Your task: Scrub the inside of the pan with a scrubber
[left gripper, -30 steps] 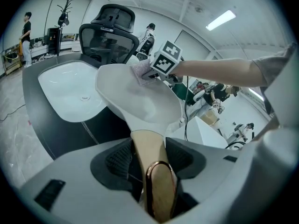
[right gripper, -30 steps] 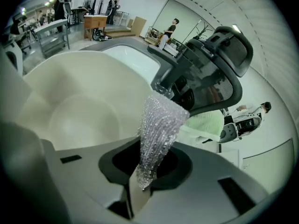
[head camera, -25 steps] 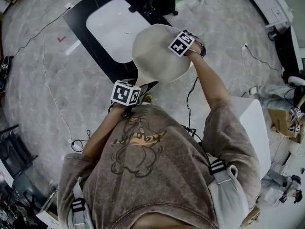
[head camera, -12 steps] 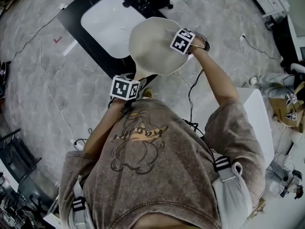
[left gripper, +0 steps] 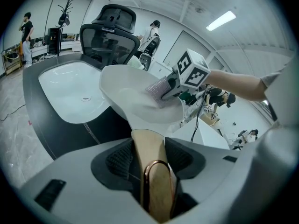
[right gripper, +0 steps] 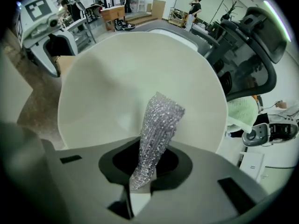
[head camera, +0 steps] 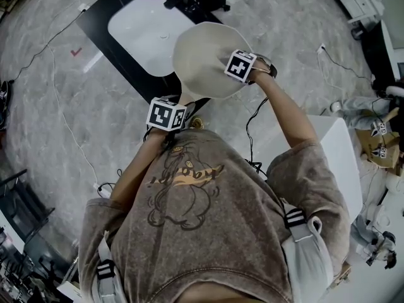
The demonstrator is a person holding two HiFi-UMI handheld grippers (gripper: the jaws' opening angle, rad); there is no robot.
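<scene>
The pan (head camera: 202, 55) is up in the air, clear of the tabletop (head camera: 113, 52). From the head view it overlaps the near corner of the white sink (head camera: 136, 33) and the grey marbled floor (head camera: 50, 106) beside it. It is pale cream inside and tilted, so that its open face is turned towards the right claw (right gripper: 147, 164).

Its wooden handle (left gripper: 149, 153) runs straight back into the left claw (left gripper: 148, 157). That claw's two dark pads press on the handle from either side, set partly apart by the handle's width. A copper-coloured loop at the handle's end sits just behind the pads.

The scrubber (right gripper: 159, 125), a silvery, glittering strip, is pinched at its lower end in the right claw, whose jaws are drawn in narrow on it. It sticks out forward from the jaws, and its free end lies against the inner surface of the pan, somewhat right of the middle in the right gripper view. In the left gripper view it meets the far side of the bowl, near the rim, with the right claw's marker cube just behind it.

Beyond the pan, the sink is set in the dark tabletop, and a black office chair (left gripper: 110, 36) stands at its far side.
</scene>
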